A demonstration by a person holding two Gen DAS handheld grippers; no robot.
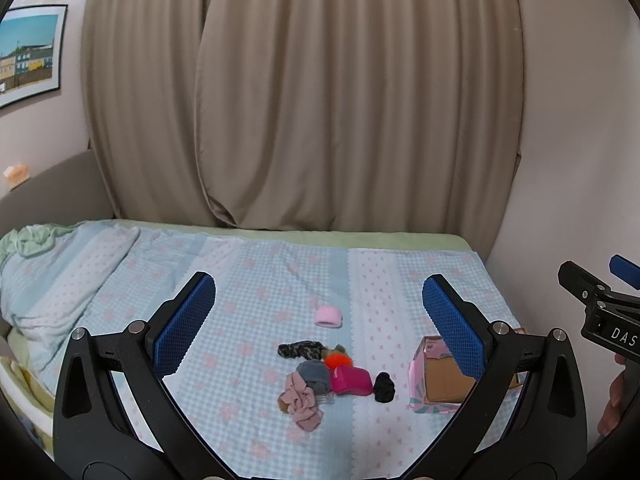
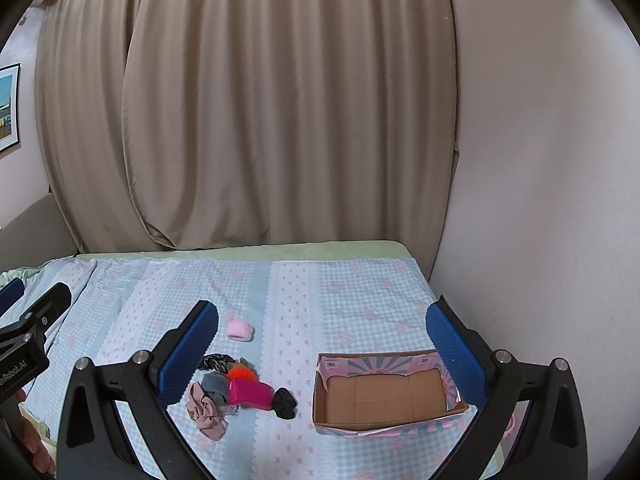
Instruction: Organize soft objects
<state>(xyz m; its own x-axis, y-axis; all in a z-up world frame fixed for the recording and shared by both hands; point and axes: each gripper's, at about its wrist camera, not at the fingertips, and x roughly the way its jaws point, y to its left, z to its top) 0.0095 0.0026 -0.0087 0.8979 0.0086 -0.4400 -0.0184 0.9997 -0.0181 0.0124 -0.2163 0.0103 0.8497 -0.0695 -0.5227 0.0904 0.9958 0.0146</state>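
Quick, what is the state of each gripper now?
Left gripper: open, holding nothing, above the bed.
Right gripper: open, holding nothing.

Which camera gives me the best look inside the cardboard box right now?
The right wrist view: the cardboard box sits nearly unobstructed, its bare brown floor visible with nothing inside. Only the right tool finger clips its right corner. In the left wrist view, the box is small and half hidden behind a blue finger pad.

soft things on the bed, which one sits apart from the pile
The light pink roll. It lies alone on the bedspread, farther toward the curtain, while the black piece, magenta piece and the rest touch in one cluster.
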